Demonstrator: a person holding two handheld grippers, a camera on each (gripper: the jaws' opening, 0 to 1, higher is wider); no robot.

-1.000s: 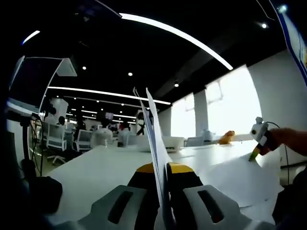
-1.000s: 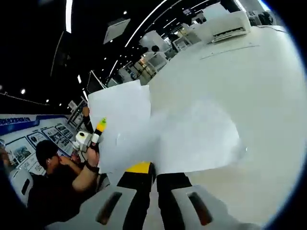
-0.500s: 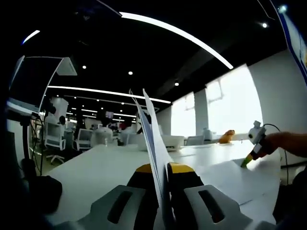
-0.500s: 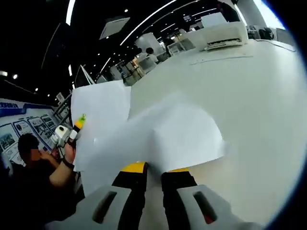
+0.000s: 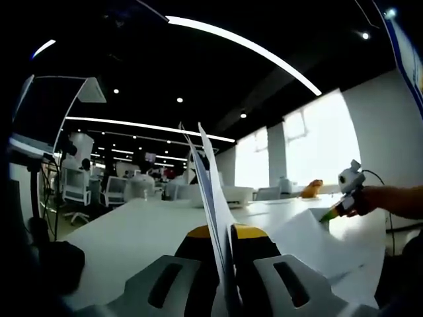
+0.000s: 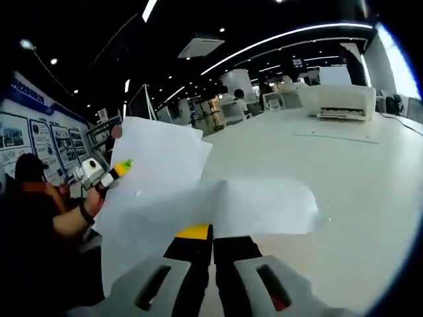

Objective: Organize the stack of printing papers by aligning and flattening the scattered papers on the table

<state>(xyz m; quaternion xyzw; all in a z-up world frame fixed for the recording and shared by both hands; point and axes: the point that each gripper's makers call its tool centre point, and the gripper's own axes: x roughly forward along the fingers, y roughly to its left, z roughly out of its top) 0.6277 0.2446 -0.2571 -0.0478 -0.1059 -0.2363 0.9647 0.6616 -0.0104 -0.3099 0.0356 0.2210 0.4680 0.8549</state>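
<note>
Papers (image 6: pixel 198 198) raised since; printer (image 6: pixel 342 104) beyond.

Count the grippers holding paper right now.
2: the left gripper pinches upright sheets edge-on; the right gripper clamps a sheet over the table.

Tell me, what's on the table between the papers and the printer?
Nothing. In the right gripper view, bare table stretches from the papers to the printer.

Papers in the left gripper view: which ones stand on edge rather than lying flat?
The sheets clamped between the left gripper's jaws stand upright, edge-on; the other paper, right, lies low by the right gripper.
</note>
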